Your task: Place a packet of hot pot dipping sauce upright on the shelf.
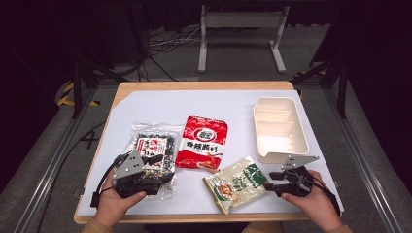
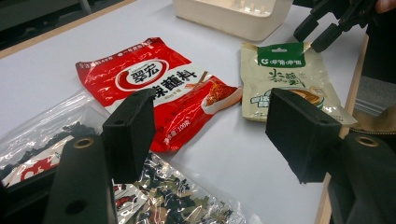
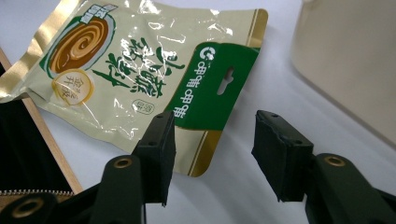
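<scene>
Seen from above on a white-covered wooden table [image 1: 204,102]: a clear crinkly bag of dark dried seaweed [image 1: 148,145], a glossy red foil sachet [image 1: 201,141], a beige-and-green flat plastic pouch [image 1: 236,184], and an empty cream divided plastic tray [image 1: 281,128]. Left gripper [image 2: 212,135] with jaws apart over the seaweed bag; right gripper [image 3: 212,156] likewise gaping, just short of the pouch's green header corner. Probably light, floppy and slick, best pinched at that flat sealed header edge.
</scene>
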`<move>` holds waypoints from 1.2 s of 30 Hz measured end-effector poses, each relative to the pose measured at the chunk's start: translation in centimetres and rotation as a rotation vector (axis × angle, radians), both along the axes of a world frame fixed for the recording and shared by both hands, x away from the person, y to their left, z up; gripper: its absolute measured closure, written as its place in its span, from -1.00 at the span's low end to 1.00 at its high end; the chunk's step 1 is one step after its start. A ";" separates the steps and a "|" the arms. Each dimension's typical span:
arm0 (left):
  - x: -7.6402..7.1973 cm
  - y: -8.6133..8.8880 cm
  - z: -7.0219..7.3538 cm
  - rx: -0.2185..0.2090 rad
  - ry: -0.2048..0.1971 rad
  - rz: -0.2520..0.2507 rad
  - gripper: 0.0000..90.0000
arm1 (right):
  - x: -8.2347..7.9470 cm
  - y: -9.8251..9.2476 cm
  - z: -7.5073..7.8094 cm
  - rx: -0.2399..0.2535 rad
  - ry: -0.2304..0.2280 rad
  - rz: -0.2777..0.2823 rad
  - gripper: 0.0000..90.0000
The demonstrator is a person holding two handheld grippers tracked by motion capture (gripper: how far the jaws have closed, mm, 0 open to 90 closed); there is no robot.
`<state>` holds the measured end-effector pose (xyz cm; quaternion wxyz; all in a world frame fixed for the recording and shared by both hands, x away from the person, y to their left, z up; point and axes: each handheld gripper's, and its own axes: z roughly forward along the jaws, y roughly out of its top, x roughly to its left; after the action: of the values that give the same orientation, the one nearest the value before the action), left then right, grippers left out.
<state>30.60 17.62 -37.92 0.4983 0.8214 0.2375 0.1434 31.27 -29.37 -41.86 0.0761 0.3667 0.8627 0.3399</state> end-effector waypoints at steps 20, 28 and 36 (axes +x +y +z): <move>0.2 0.2 -0.1 0.008 -0.001 0.021 -0.28 | 0.3 1.1 -1.4 0.095 0.073 0.027 0.10; 0.2 0.1 -0.1 0.008 0.000 0.025 -0.29 | 0.1 1.4 -0.8 0.175 0.087 0.060 0.13; 0.2 0.1 -0.1 0.008 0.002 0.022 -0.29 | 0.3 2.2 -1.1 0.194 0.115 0.093 0.31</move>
<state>30.81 17.70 -38.06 0.4933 0.8208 0.2464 0.1488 31.53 -27.14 -42.98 -0.0251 0.3511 0.8447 0.4033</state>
